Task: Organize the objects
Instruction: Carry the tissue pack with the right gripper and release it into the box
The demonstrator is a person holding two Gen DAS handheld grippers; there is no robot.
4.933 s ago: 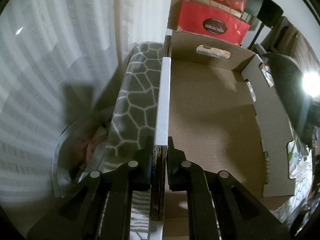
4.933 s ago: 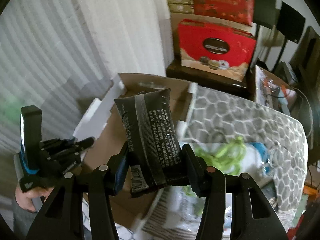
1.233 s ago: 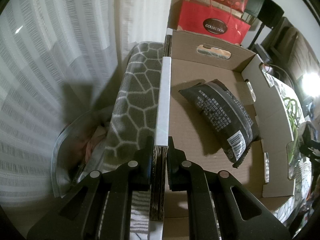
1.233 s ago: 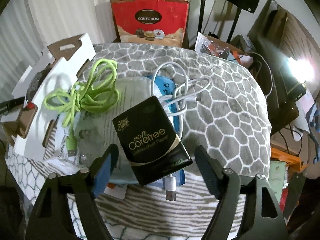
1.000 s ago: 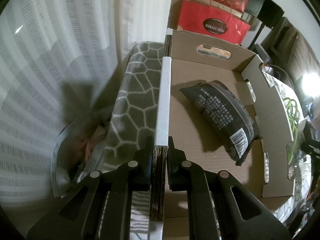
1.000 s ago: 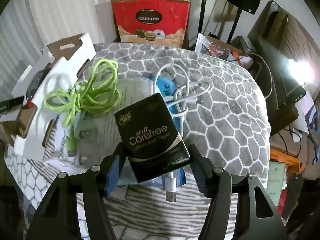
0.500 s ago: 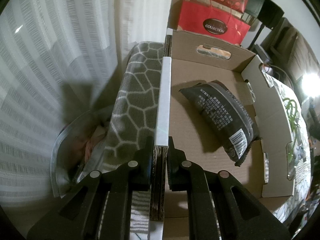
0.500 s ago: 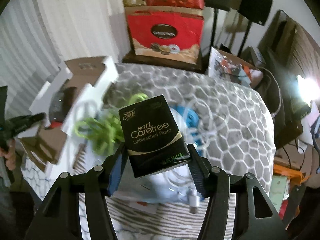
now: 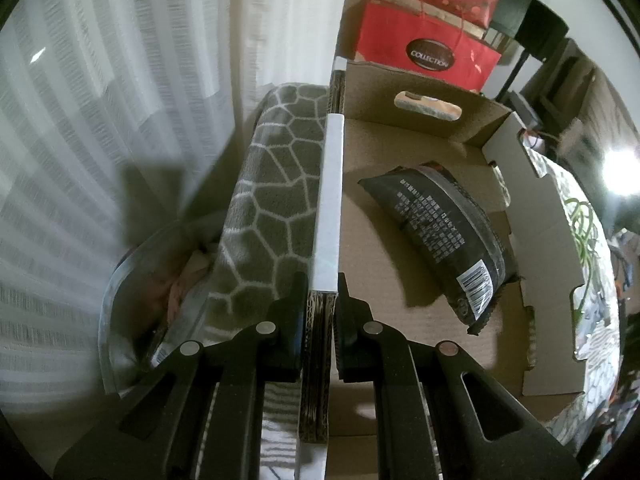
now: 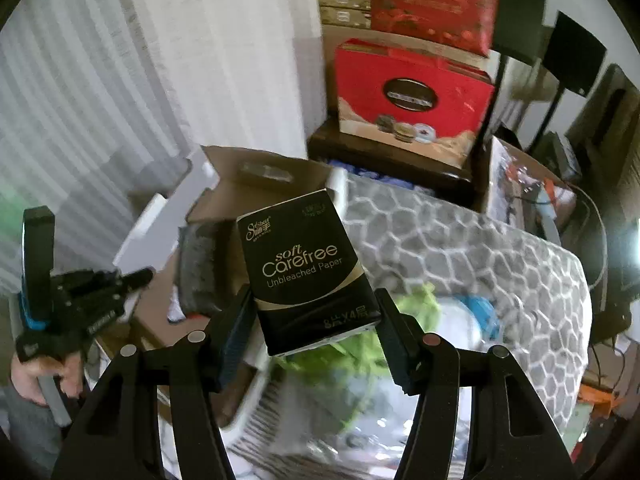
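Cardboard box (image 9: 416, 280), open-topped, gripped at its near wall by left gripper (image 9: 320, 300): fingers pressed against either face of the wall edge, nearly shut, steadying. Inside already, toward 2 o'clock from that grip, one dark packet (image 9: 440, 232) lying flat on the box floor, long axis running from 11 to 5 o'clock, barcode end nearest.

Further right, in the right wrist view, right gripper (image 10: 316, 320) clamped on a black tissue pack (image 10: 304, 268), fingers about halfway open with the pack filling the gap. Held in the air, clear of the patterned blanket (image 10: 460, 248); long axis from 5 to 11 o'clock, label facing the camera, top end tipped toward the box at 10 o'clock. Left gripper visible there too, at 9 o'clock.

Judged progress: one item boxed, a second lifted and apparently on its way, not yet released. Left on the blanket beyond the fingers: a blurred green cable (image 10: 404, 312) and something blue (image 10: 480, 312), too smeared to name. Roughly early to midway.
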